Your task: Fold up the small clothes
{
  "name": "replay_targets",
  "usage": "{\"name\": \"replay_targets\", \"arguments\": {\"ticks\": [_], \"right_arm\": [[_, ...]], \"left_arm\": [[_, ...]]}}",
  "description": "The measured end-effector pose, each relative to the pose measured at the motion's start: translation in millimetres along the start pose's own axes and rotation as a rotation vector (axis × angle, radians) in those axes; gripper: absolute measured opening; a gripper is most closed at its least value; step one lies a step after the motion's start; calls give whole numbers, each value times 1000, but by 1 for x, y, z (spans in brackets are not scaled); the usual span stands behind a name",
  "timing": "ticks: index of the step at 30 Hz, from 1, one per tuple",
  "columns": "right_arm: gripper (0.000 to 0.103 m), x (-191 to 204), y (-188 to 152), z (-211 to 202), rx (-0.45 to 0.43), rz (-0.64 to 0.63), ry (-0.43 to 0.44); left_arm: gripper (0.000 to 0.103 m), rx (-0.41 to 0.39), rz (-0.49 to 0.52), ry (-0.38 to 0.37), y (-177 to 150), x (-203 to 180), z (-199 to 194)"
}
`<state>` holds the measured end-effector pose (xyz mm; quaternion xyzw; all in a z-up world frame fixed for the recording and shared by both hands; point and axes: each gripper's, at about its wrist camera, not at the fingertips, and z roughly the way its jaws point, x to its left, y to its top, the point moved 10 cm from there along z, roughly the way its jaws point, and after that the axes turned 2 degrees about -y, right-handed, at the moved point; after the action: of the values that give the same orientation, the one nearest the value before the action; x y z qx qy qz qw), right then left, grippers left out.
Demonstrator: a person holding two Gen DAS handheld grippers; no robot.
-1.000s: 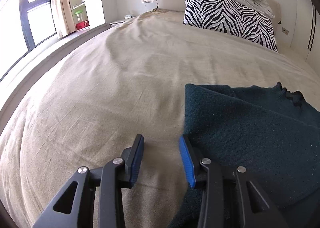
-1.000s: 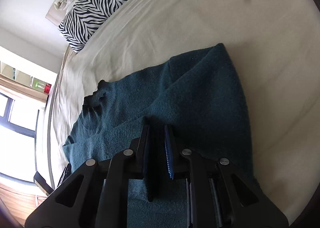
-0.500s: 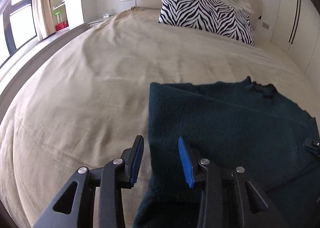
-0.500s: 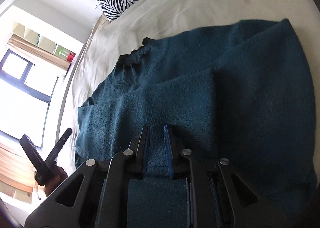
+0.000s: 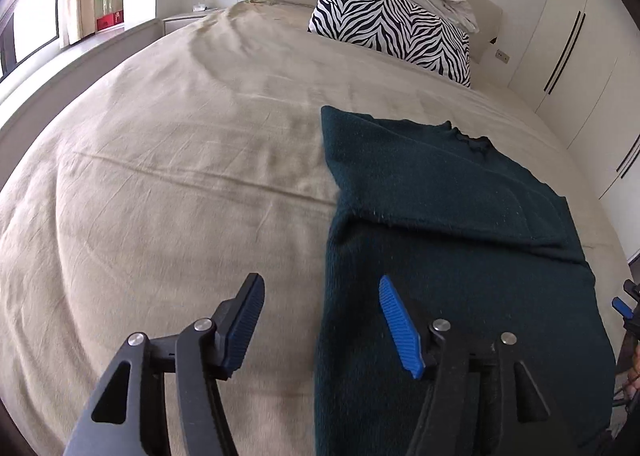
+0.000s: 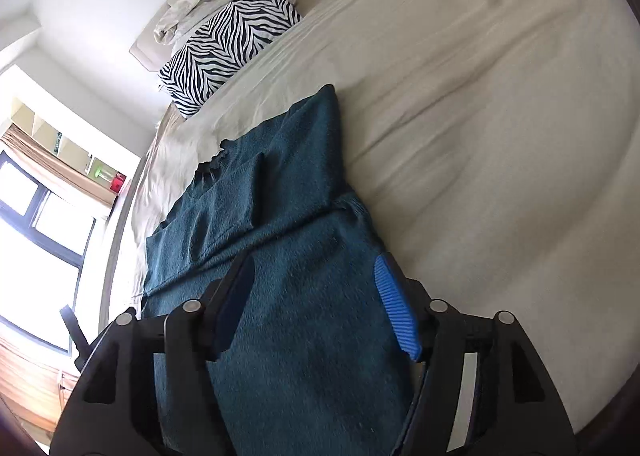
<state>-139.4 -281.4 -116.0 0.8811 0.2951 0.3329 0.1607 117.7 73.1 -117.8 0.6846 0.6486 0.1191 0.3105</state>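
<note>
Teal sweater [image 5: 452, 256] lies partly folded on a beige bed [image 5: 180, 175]; left tongs [image 5: 322, 320] and right tongs [image 6: 316, 296] both spread wide, grasping nothing.

Fuzzy matt knit sweater [image 5: 448, 191] on smooth beige cloth bedsheet [image 5: 180, 135].

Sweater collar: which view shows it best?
The right wrist view: the ribbed collar sits mid-frame with the sweater laid out below it. The left wrist view shows it farther off, small and dark.
</note>
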Motion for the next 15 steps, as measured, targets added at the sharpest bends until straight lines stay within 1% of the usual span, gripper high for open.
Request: {"name": "replay_targets", "arguments": {"ticks": [2,4,7,8,11,15], "right_arm": [[64,-13,-15,-29,1,8,5],[64,-25,-30,-50,4,34,17],[64,-38,-47,-70,3,60,22],[64,-41,-54,-73,10,65,22],[64,-43,-76,-79,35,72,17],[64,-42,-98,-86,60,66,17]], "left_arm": [[66,24,-32,-30,-30,9,-23],[66,71,-95,-74,-61,18,-41],[66,135,-181,-136,-104,26,-63],[66,145,-187,-148,-116,25,-70],[66,189,-166,-147,-147,19,-86],[66,258,-162,-175,-181,12,-89]]}}
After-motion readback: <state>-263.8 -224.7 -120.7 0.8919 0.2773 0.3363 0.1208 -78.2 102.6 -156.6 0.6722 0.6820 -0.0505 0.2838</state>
